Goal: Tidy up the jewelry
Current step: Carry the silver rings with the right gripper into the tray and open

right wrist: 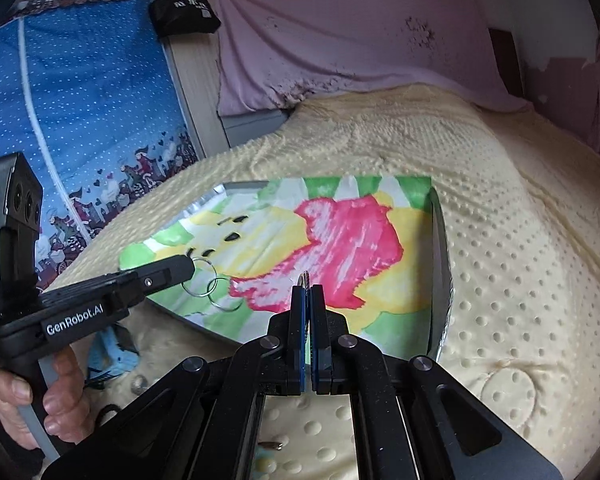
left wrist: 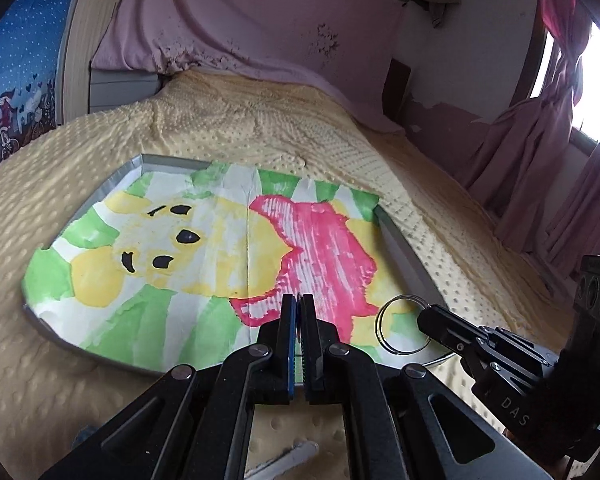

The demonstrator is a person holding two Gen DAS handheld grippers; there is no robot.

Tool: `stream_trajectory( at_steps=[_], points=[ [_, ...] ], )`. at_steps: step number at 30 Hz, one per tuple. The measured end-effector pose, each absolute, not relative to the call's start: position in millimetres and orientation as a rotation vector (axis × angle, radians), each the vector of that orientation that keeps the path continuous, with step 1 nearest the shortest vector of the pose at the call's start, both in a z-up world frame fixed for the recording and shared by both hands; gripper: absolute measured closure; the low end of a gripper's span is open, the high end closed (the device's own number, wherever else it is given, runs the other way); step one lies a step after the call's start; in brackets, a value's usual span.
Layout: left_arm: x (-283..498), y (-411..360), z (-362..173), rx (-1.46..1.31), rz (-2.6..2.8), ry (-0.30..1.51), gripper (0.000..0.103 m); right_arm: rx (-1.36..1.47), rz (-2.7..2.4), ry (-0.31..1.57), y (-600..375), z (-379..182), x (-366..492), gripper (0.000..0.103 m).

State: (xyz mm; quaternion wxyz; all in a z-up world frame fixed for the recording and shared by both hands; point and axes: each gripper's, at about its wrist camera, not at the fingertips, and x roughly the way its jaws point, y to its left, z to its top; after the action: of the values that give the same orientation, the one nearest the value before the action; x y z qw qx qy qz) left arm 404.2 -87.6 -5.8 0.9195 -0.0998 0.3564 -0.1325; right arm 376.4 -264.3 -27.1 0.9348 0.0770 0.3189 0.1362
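A metal tray (left wrist: 404,256) lined with a painted bear-and-piglet paper lies on a yellow dotted blanket; it also shows in the right wrist view (right wrist: 440,240). My left gripper (left wrist: 299,300) is shut on thin linked metal rings (right wrist: 214,284), which dangle from its tip (right wrist: 192,266) over the tray's near left corner. My right gripper (right wrist: 308,290) is shut on a silver ring (right wrist: 304,278). In the left wrist view that ring (left wrist: 402,324) hangs from the right gripper's tip (left wrist: 424,320) over the tray's near right corner.
The yellow blanket (right wrist: 520,280) covers the bed. A pink sheet (left wrist: 240,20) hangs behind. A blue patterned fabric (right wrist: 80,120) stands at the left. A small light-blue box (right wrist: 112,354) lies near the tray. A small metal piece (right wrist: 274,445) lies on the blanket below my right gripper.
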Motion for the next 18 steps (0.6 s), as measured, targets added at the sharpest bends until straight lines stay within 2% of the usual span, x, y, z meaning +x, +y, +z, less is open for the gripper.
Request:
stream_trajectory(
  at_steps=[14,18],
  points=[
    [404.1,-88.9,-32.7,-0.232,-0.248,0.798,0.100,0.195,0.242,0.737,-274.9,-61.9,386.4,0.100],
    [400.9,-88.0,-31.0,-0.257,-0.260,0.798,0.100,0.208,0.232,0.729,-281.2,-61.1,383.2,0.097]
  ],
)
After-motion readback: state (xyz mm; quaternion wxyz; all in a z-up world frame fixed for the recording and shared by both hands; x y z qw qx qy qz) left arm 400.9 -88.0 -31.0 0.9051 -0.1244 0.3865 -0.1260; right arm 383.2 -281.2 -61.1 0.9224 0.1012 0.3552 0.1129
